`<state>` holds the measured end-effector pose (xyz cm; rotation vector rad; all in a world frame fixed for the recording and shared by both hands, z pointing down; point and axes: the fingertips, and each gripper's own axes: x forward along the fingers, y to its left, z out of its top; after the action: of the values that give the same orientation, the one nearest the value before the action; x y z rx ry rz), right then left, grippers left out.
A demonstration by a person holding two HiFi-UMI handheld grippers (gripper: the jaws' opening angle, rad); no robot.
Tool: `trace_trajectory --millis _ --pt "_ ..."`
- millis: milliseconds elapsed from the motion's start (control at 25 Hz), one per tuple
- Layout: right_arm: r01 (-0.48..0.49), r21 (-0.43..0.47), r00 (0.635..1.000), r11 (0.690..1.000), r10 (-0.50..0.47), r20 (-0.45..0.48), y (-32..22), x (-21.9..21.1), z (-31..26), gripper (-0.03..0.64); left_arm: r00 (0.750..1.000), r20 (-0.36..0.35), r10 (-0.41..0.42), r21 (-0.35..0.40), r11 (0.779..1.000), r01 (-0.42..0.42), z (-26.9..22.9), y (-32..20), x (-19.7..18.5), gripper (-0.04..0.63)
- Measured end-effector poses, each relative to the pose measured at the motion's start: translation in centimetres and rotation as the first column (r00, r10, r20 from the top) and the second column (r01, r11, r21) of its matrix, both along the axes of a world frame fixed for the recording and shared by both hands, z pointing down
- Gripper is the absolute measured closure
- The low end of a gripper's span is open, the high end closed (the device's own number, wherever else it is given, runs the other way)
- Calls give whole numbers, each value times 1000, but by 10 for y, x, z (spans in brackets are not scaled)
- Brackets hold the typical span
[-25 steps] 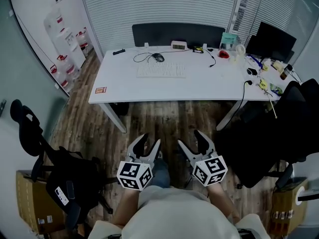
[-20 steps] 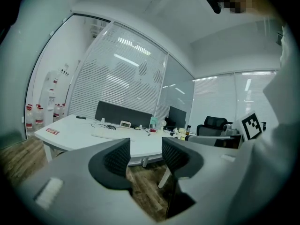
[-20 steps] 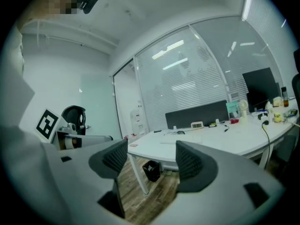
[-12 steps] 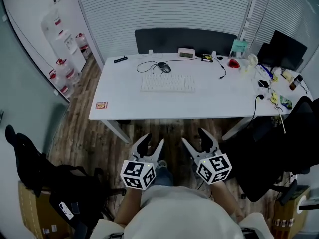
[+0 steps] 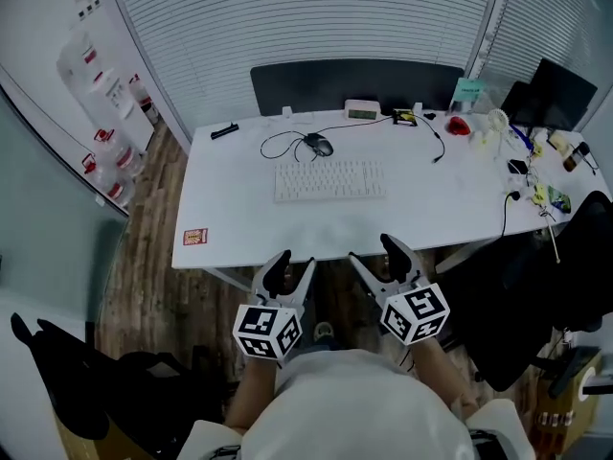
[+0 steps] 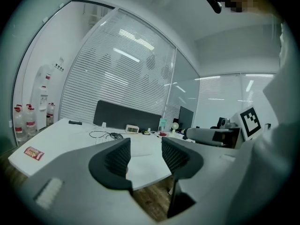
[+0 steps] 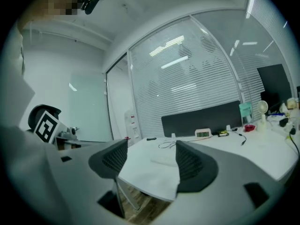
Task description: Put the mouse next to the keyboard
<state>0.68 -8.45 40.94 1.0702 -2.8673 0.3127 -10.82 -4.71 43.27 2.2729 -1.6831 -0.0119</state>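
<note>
A dark wired mouse (image 5: 319, 145) lies on the white desk (image 5: 239, 209), just behind the left end of the white keyboard (image 5: 329, 180); its cable loops off to the left. In the left gripper view the mouse (image 6: 115, 136) shows far off on the desk. My left gripper (image 5: 289, 267) and right gripper (image 5: 376, 252) hover side by side at the desk's front edge, both open and empty. The keyboard (image 7: 165, 160) shows faintly between the right gripper's jaws (image 7: 146, 161), well ahead of them.
A small clock (image 5: 362, 110), a black remote (image 5: 224, 130), a red sticker (image 5: 195, 237) and cables lie on the desk. Clutter and a monitor (image 5: 546, 92) fill its right end. A black office chair (image 5: 536, 286) stands to the right; water bottles (image 5: 105, 161) stand at the left wall.
The desk has come closer and lower in the head view as I stepped forward. Both grippers now reach the desk's front edge, still open.
</note>
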Motion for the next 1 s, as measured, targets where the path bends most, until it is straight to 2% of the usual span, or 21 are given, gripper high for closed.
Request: trace_trajectory --millis 400,1000 --pt "-41 0 999 999 41 14 -59 -36 5 314 1000 -18 21 -5 1000 -21 9 -63 -44 400" --pt "-43 -24 999 999 42 -5 -115 -56 22 314 999 -30 -16 -72 997 14 34 -103 -70 400"
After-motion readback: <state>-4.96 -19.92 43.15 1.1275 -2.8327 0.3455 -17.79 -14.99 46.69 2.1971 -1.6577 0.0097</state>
